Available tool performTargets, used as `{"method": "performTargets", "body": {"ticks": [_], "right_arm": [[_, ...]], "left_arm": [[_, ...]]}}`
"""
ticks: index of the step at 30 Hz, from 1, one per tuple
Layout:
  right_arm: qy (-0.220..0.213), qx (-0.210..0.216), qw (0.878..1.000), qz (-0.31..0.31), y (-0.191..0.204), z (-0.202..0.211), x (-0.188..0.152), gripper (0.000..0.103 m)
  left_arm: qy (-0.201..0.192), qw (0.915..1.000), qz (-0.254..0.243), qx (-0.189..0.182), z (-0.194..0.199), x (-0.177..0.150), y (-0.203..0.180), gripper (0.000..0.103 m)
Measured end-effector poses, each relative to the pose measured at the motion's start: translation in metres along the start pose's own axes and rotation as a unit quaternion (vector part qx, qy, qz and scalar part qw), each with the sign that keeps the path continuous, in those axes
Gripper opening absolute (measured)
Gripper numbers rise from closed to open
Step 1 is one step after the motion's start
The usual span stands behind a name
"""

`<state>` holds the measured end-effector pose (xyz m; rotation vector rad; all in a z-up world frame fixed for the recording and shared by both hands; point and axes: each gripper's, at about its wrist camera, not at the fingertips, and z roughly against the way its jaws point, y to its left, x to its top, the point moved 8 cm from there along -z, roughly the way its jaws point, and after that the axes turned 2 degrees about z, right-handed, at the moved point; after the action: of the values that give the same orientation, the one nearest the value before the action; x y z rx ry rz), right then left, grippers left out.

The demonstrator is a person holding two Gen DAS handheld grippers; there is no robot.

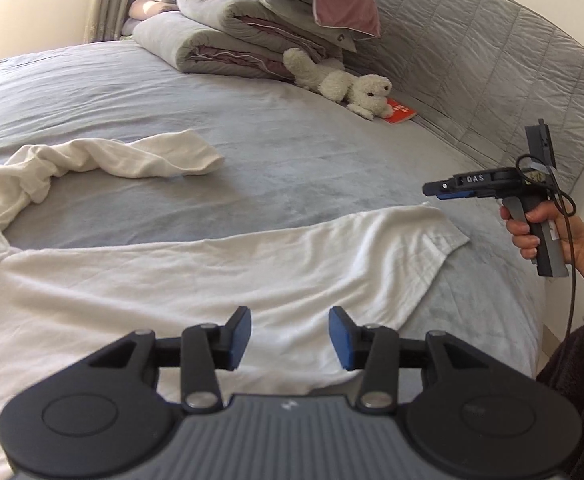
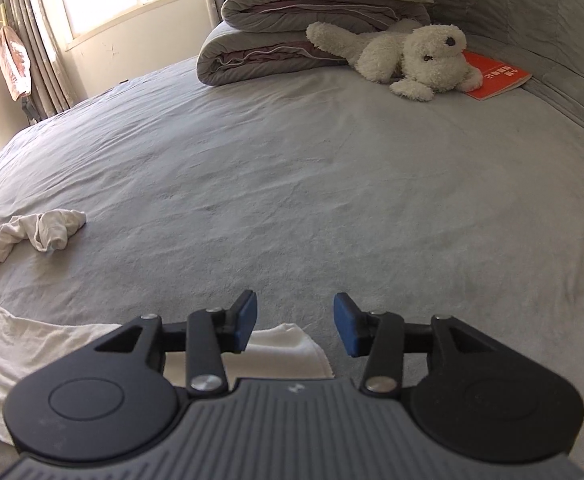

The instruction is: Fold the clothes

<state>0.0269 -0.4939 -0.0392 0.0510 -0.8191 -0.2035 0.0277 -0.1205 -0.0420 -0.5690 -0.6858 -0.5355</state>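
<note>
Over on the far left, the white garment's [image 1: 171, 280] sleeve [image 1: 131, 158] trails away across the grey bed sheet [image 1: 292, 152], twisted and bunched, curling round to a loose end. The body of the garment lies spread flat along the near edge of the bed, wrinkled, its right corner reaching out toward the right. Above it hangs the left gripper [image 1: 289, 338], blue pads parted, nothing between them, cloth lying beneath and clear of the pads. Moving right, the right gripper [image 2: 295, 326] is just as released: jaws apart, empty, with the garment's corner [image 2: 292, 346] peeking out under its left finger and bare sheet ahead. In the left wrist view a hand [image 1: 548, 232] grips that right tool's handle near the bed's right edge, a cable looping off it. At the far side sit stacked folded quilts [image 1: 231, 20], then a white plush dog [image 2: 404, 54] resting partly on an orange book [image 2: 496, 76], and the padded grey headboard [image 1: 472, 40] on the right.
</note>
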Motion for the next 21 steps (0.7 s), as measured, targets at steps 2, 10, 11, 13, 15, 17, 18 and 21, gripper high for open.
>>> {"method": "performTargets", "body": {"ticks": [2,10,11,13,15,17,18,21], "right_arm": [[0.006,-0.001,1.000,0.013,0.003,-0.005,-0.003,0.047],[0.022,-0.019,0.998,0.061,0.011,-0.015,-0.014,0.031],[0.022,-0.020,0.998,0.061,0.011,-0.016,-0.014,0.024],[0.021,-0.018,0.998,0.057,0.011,-0.016,-0.013,0.004],[0.013,-0.028,0.998,0.058,0.011,-0.015,-0.010,0.003],[0.001,-0.040,0.998,0.056,0.010,-0.012,-0.007,0.003],[-0.008,-0.045,0.998,0.052,0.008,-0.010,-0.003,0.003],[-0.033,-0.051,0.998,0.034,0.004,-0.004,0.006,0.002]], "left_arm": [[-0.002,0.9999,0.007,0.015,0.000,0.001,0.011,0.044],[-0.022,0.9936,-0.027,0.108,-0.003,0.024,0.053,0.044],[-0.025,0.9923,-0.035,0.116,-0.004,0.030,0.058,0.044],[-0.027,0.9902,-0.054,0.126,-0.011,0.041,0.064,0.044],[-0.015,0.9896,-0.076,0.121,-0.024,0.049,0.065,0.044],[0.003,0.9874,-0.103,0.121,-0.039,0.054,0.063,0.044],[0.012,0.9858,-0.114,0.123,-0.046,0.054,0.062,0.043],[0.035,0.9798,-0.149,0.129,-0.059,0.053,0.061,0.043]]}}
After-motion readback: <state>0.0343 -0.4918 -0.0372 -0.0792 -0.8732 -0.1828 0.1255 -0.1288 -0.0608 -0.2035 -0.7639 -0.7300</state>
